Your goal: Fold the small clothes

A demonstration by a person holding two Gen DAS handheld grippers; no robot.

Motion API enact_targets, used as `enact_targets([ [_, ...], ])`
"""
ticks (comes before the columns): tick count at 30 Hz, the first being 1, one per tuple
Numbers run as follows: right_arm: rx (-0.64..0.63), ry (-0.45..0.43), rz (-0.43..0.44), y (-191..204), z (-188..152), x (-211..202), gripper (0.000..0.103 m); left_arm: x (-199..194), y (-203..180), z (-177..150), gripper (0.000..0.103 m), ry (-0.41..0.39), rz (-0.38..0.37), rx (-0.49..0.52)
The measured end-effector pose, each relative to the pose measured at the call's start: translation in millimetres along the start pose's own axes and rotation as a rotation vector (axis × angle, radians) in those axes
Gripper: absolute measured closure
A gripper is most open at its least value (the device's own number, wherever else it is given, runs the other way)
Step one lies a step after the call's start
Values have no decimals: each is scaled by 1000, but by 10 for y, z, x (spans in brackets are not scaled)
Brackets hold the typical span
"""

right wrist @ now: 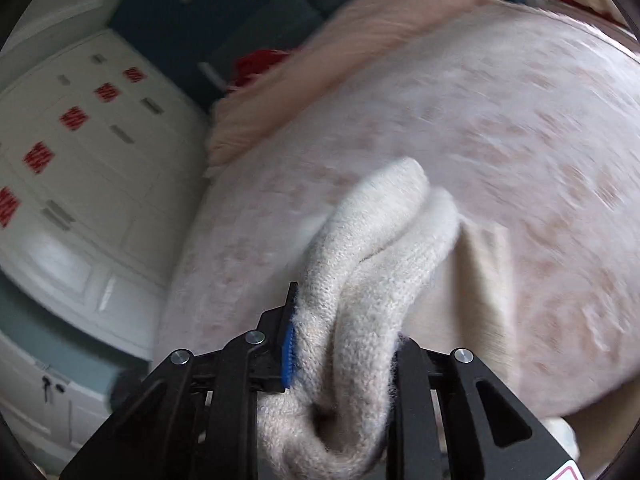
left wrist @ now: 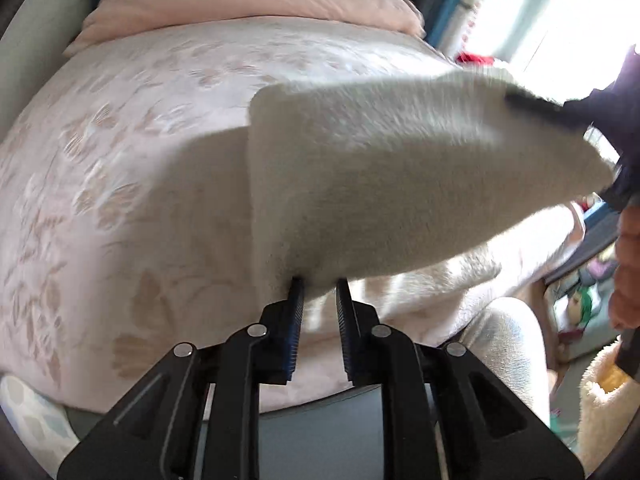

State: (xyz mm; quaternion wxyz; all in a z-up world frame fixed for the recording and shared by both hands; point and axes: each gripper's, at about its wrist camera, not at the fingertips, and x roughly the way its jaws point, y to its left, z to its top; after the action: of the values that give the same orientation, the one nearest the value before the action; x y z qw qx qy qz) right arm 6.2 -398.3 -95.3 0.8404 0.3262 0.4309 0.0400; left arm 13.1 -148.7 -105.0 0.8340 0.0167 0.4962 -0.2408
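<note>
Both tongs, left (left wrist: pixel 320 286) and right (right wrist: pixel 340 344), clench the cream knit garment (left wrist: pixel 400 184) above the bed (left wrist: pixel 120 160); lifted for folding, it next needs laying flat.

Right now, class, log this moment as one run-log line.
left hand-held gripper: shut on cream sock | right hand-held gripper: shut on cream sock | sock lifted above bed cover

Left hand-held gripper (left wrist: pixel 320 284) pinches cream knit garment (left wrist: pixel 400 184) above bedspread (left wrist: pixel 120 160).
</note>
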Motion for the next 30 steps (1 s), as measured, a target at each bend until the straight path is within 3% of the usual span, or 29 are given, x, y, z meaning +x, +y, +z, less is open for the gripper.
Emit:
enact_targets([
  [2, 99, 89, -90, -516, -171, 309, 83, 216, -97, -19, 87, 40, -9, -7],
  [3, 136, 116, -89, -675, -264, 409, 82, 311, -132, -37, 87, 61, -14, -20],
  [5, 192, 88, -27, -774, -376, 385, 80, 374, -200, -68, 87, 82, 7, -18],
  [7, 193, 73, -6, -753, -378, 313, 74, 378, -244, -86, 87, 90, 33, 9],
  [10, 135, 58, -44, -629, -320, 231, 69, 381, -185, -129, 86, 120, 37, -18],
  [15, 78, -3, -175, -555, -104, 159, 54, 397, -48, -155, 86, 127, 46, -63],
  [20, 18, -23, -207, -406, 173, 219, 50, 375, -48, -147, 86, 115, 45, -81],
  [21, -5, -19, -205, -343, 195, 251, 44, 373, -48, -162, 86, 114, 41, -84],
  [23, -30, 65, -162, -303, 218, 483, 42, 400, -12, -180, 87, 119, 35, -91],
  [25, -18, 130, -158, -304, 221, 730, 91, 427, 32, -193, 97, 127, 41, -102],
  [26, -9, 139, -158, -305, 249, 770, 94, 451, 76, -195, 99, 134, 38, -114],
  [30, -84, -38, -74, 36, 485, 286, 95, 463, 189, -223, 103, 147, 16, -152],
])
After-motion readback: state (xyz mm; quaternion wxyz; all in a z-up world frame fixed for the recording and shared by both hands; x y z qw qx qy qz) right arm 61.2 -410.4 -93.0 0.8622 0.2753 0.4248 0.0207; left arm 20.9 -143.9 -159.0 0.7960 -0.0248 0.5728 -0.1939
